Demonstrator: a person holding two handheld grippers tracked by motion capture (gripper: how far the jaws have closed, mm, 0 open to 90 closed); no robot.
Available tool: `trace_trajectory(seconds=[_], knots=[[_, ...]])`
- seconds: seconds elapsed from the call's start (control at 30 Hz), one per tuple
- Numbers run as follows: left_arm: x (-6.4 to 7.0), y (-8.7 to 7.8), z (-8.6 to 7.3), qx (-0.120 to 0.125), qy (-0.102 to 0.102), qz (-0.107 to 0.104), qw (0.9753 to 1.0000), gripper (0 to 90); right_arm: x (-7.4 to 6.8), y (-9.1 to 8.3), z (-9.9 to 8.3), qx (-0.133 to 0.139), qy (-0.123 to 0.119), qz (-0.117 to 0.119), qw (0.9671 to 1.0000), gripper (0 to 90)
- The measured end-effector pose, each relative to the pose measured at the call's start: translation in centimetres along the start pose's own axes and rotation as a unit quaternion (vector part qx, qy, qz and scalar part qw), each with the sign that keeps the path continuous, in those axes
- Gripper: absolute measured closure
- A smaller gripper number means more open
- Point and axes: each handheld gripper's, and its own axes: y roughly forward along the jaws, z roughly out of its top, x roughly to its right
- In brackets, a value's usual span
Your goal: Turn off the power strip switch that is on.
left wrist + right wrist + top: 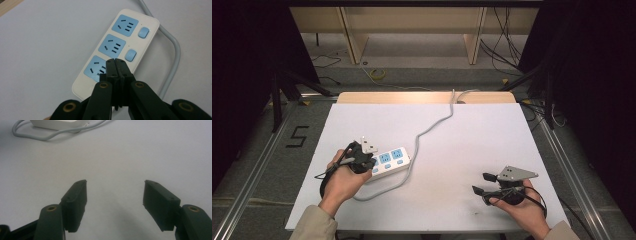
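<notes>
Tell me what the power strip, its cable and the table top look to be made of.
Power strip: smooth white moulded plastic, slightly glossy, with matte light-blue socket faces and switches. Cable: pale grey flexible sheathing, probably rubber or PVC, since it lies in loose curves. Table top: flat matte white surface, perhaps laminate or a sheet; a wood-coloured edge shows at its far side.

High view overhead; gripper views close, sharing power strip [117, 47].

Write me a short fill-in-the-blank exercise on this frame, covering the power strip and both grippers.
1. The power strip has ___ blue socket panels.
2. The left gripper has its jaws ___ over the strip's nearest socket.
3. The right gripper has its jaws ___ above the bare white table.
4. The strip's grey cable runs toward the table's ___ edge.

Missing words: three; shut; open; far
</notes>
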Motion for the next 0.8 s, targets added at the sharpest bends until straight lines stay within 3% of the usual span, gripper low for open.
trace_trajectory(seconds=[0.8], knots=[[0.07,0.84,0.3,-0.046,0.019,-0.016,0.9986,89.5,-0.03,0.02,-0.01,-0.002,-0.001,0.001,1.0,36.7]])
